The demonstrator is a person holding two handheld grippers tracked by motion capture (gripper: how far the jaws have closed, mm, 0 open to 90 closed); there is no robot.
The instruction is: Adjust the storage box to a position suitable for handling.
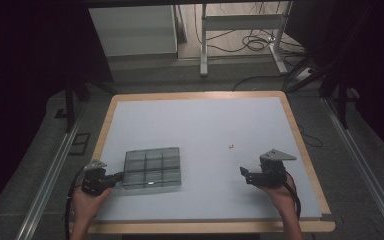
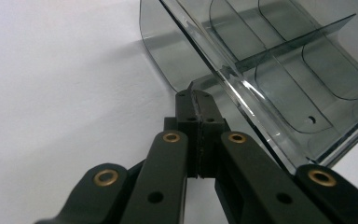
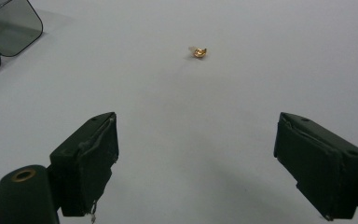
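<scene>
Nearest you, your left gripper sits at the near-left of the table with its jaws pressed together on the left edge of the smoky clear organizer box. In the left gripper view the jaw tips meet right at the box's wall, so you appear to be pinching that thin wall to steady the box, though the exact contact is hard to make out. The box lies flat, its dividers marking out compartments, and all of them look empty.

On the near-right, your right gripper rests low over the bare surface with its jaws spread wide, holding nothing. It points toward the far side.

Farther out, beyond the right gripper and well apart from the box, lies a small gold-coloured piece on the table; it shows as a tiny speck in the high view.

By my judgement the work is at its start: the box is held, but the piece is not yet picked up or placed in a compartment.
</scene>
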